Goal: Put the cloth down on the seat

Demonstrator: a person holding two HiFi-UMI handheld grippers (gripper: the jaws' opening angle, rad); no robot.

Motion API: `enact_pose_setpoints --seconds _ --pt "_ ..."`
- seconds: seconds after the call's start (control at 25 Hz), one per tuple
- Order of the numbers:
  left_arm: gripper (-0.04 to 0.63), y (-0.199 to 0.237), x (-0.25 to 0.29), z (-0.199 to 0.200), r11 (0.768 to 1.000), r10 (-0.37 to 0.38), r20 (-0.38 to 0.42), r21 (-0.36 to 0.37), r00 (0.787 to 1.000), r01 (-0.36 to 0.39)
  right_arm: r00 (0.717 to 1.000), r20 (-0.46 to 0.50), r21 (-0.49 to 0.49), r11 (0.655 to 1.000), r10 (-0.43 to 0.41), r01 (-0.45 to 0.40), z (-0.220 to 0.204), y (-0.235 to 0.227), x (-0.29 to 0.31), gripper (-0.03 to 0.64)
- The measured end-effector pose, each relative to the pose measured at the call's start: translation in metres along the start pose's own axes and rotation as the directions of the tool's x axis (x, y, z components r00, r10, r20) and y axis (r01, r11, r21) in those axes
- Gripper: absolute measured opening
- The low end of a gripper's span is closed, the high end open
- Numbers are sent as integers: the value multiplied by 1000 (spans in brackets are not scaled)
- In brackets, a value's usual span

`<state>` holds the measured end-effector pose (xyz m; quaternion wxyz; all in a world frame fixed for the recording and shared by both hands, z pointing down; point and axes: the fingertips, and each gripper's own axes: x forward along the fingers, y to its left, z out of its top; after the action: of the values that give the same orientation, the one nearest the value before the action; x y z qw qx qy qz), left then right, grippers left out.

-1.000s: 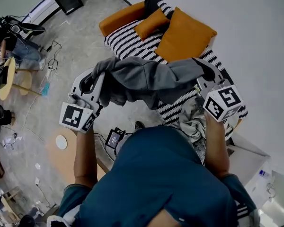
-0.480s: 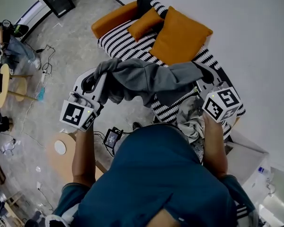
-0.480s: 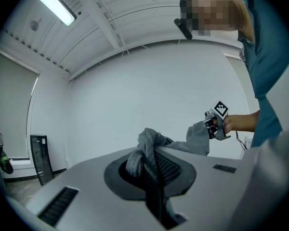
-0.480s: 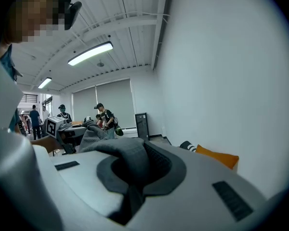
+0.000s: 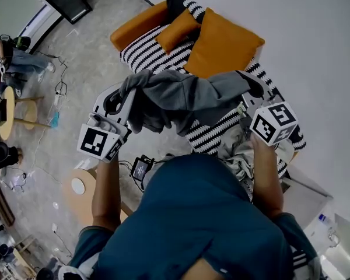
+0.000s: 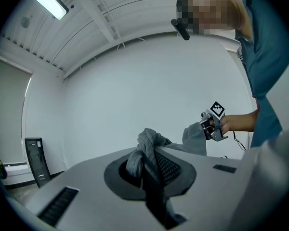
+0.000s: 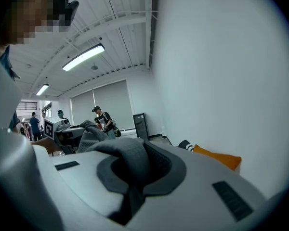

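Grey knitted cloth (image 5: 186,95), soft and limp, hangs in the air as a sagging band between the two handheld grippers, its middle drooping in folds. The left gripper (image 5: 127,95), at about 9 o'clock from the cloth's middle, has its jaws clenched on one bunched end. Its own view shows the fabric pinched in the slot, with a twist standing up above it. The right gripper (image 5: 249,96), at about 3 o'clock, is likewise clamped on the other end, and grey fabric fills the gap between its jaws. Holding the two ends apart seems meant to keep the cloth spread, so that it can land flat and not in a heap.

The black-and-white striped fabric seat (image 5: 154,50) of the sofa lies beyond the cloth toward 12 o'clock and runs down to 4 o'clock beneath the right gripper. Two orange square cushions (image 5: 224,39) lean on it at about 1 o'clock. A pale crumpled fabric (image 5: 238,151) lies at 4 o'clock, just beside the right hand. As far as the head view tells, the cloth hangs over the seat's near edge and touches nothing below.

The cloth is in the carrying step, and it is not yet put down. The bare stripes at 11 o'clock, away from the cushions, look the likeliest spot. Limp fabric follows the jaws, so both ends would need lowering together. Letting one go first would probably let the cloth slide off the front edge.
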<state>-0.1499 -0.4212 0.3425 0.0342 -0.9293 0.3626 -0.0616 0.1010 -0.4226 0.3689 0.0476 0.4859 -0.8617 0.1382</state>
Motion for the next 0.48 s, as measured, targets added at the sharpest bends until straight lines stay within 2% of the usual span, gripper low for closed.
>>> enact_pose_setpoints --seconds 0.2,0.32,0.48 --pt "28 8 24 6 999 -8 -9 31 1000 9 1000 9 3 1000 -17 17 10 -24 12 17" --pt "28 25 32 -1 998 -53 -16 31 998 53 998 10 18 998 -60 60 14 -31 28 17" --pt "28 67 48 -9 995 -98 -22 -6 995 97 994 1 30 993 -113 113 22 -26 57 17"
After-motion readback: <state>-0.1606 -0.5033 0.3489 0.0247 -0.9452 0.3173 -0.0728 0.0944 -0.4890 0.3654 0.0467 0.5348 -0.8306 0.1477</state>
